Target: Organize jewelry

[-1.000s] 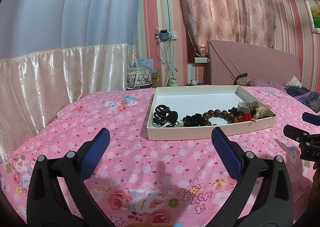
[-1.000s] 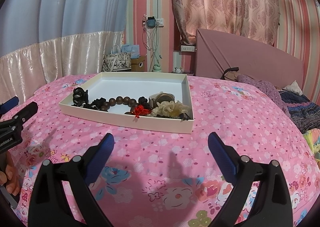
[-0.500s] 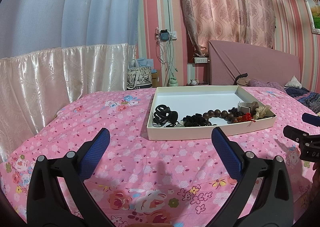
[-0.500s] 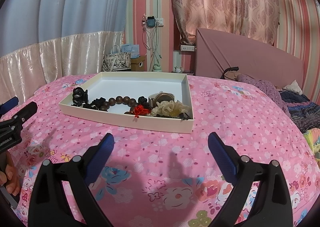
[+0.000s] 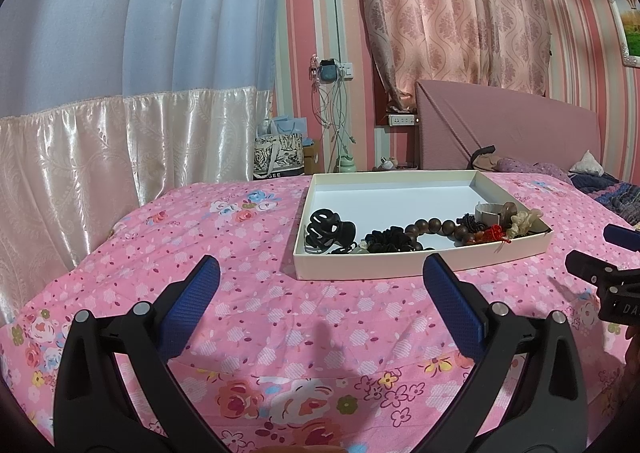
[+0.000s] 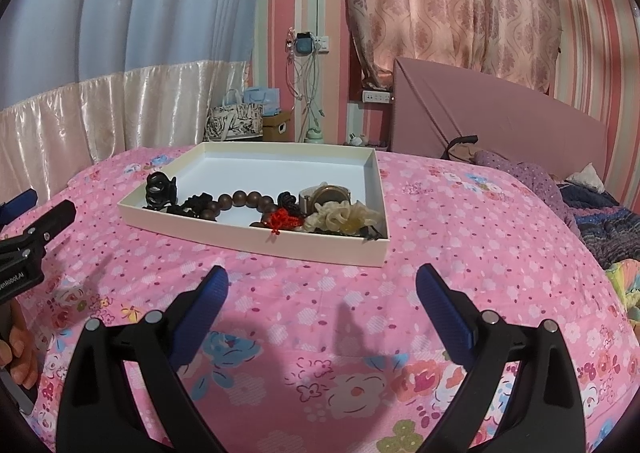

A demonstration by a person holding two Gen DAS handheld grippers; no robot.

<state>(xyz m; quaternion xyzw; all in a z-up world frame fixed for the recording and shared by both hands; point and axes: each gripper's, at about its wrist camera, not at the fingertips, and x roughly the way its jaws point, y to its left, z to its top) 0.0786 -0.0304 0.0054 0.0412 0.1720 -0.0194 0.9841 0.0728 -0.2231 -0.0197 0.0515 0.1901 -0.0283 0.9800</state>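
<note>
A shallow cream box (image 5: 404, 267) (image 6: 248, 235) lies on the pink floral bedspread. Along its near side lie a black claw clip (image 5: 330, 229) (image 6: 159, 187), black scrunchies (image 5: 390, 239), a brown bead bracelet (image 5: 434, 227) (image 6: 240, 199), a red knot charm (image 6: 282, 220), a watch (image 6: 326, 197) and a cream scrunchie (image 6: 346, 217). My left gripper (image 5: 320, 281) is open and empty, just short of the box's near wall. My right gripper (image 6: 322, 285) is open and empty, also just short of the box.
The bedspread (image 5: 200, 237) covers the whole bed. A pink headboard (image 6: 500, 125) stands behind it, with clothes and blankets (image 6: 600, 221) heaped at the right. Bags (image 5: 280, 157) and hanging cables (image 5: 332, 105) are by the far wall.
</note>
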